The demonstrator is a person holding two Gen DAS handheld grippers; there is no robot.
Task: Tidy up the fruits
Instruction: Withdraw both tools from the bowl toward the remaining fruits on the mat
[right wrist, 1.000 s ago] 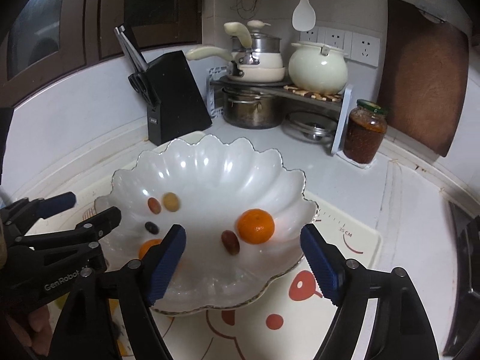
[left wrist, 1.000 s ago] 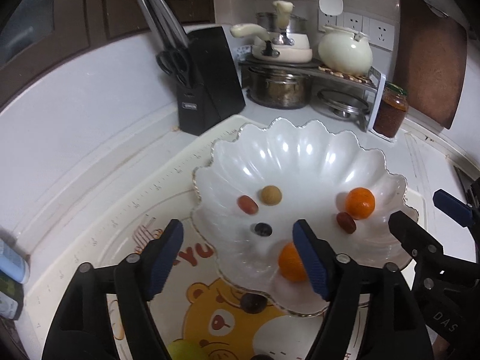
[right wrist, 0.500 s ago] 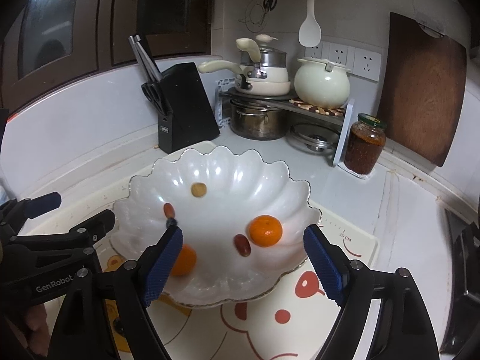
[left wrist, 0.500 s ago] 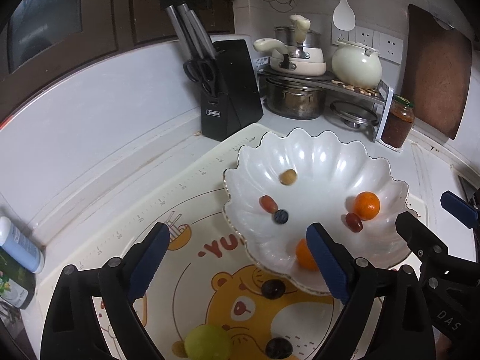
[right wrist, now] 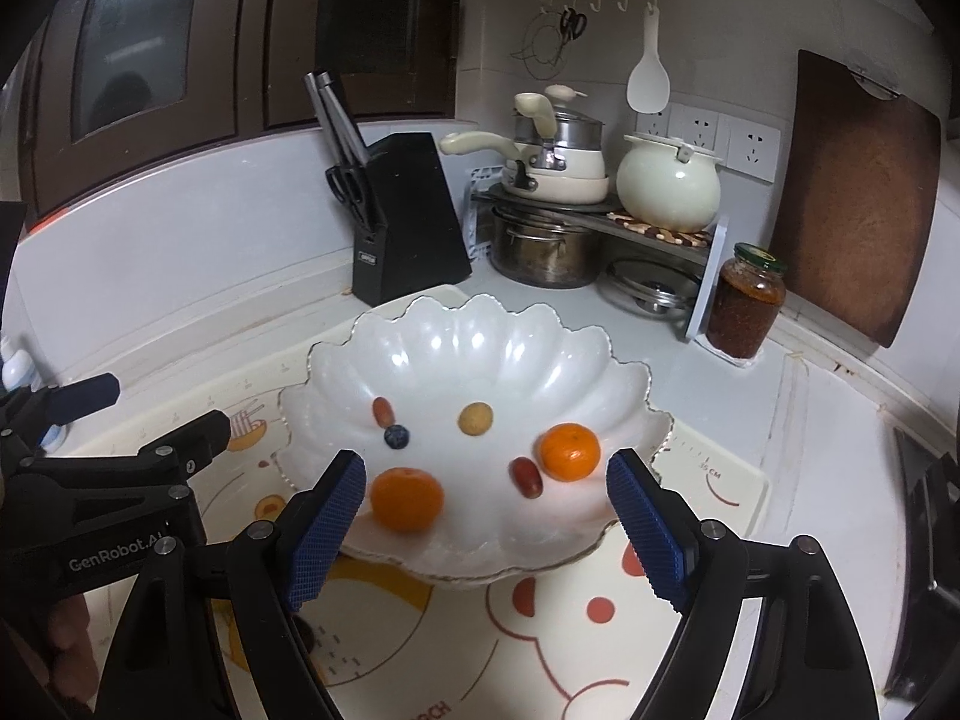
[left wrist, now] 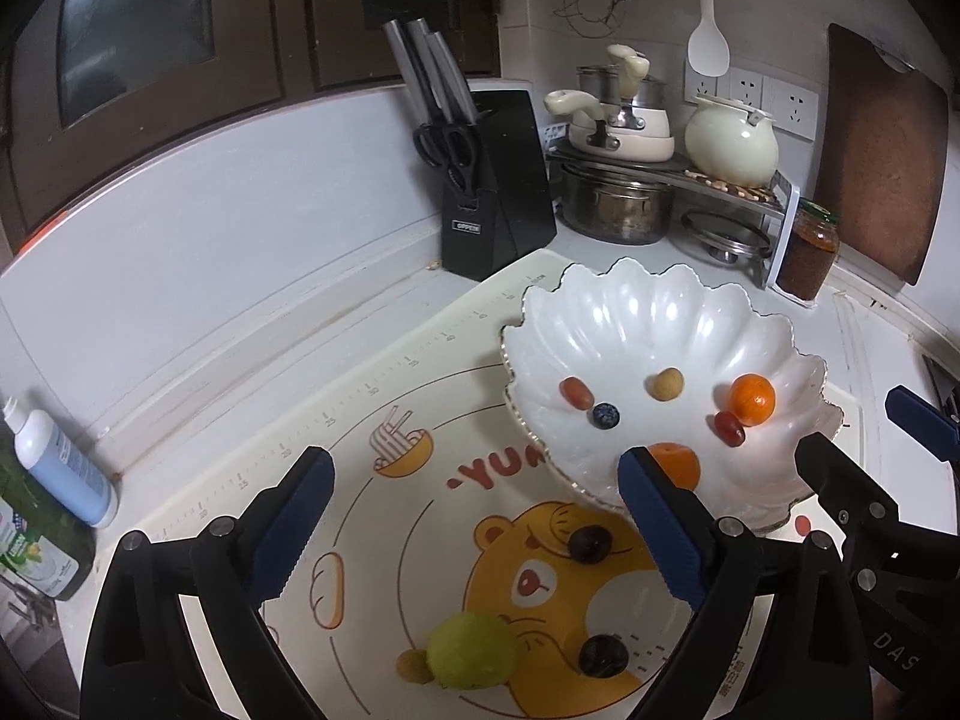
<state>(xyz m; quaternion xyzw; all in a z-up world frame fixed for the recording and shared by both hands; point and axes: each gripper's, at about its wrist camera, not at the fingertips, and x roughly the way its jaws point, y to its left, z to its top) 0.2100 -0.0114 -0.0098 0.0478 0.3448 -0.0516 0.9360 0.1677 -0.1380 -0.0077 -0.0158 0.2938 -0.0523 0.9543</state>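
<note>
A white scalloped bowl [left wrist: 648, 312] [right wrist: 480, 330] sits on a bear-print mat [left wrist: 384, 516]. In it lie two oranges [right wrist: 407, 498] [right wrist: 569, 452], two red dates [right wrist: 525, 477] [right wrist: 382, 411], a blueberry [right wrist: 396, 437] and a tan round fruit [right wrist: 476, 418]. On the mat in front of the bowl lie a green fruit [left wrist: 473, 650], two dark grapes [left wrist: 590, 544] [left wrist: 603, 656] and a small tan fruit [left wrist: 414, 665]. My left gripper [left wrist: 474, 525] is open and empty above the mat. My right gripper [right wrist: 483, 531] is open and empty at the bowl's near rim.
A black knife block [left wrist: 495, 180] stands behind the bowl. Pots and a kettle sit on a rack [left wrist: 654, 150], with a sauce jar [left wrist: 807, 255] and a wooden board [left wrist: 882, 150] to the right. Bottles [left wrist: 57, 468] stand at the left edge.
Both grippers have pulled back and up from the bowl. The left view now takes in the loose fruit on the mat. Both stay open.
</note>
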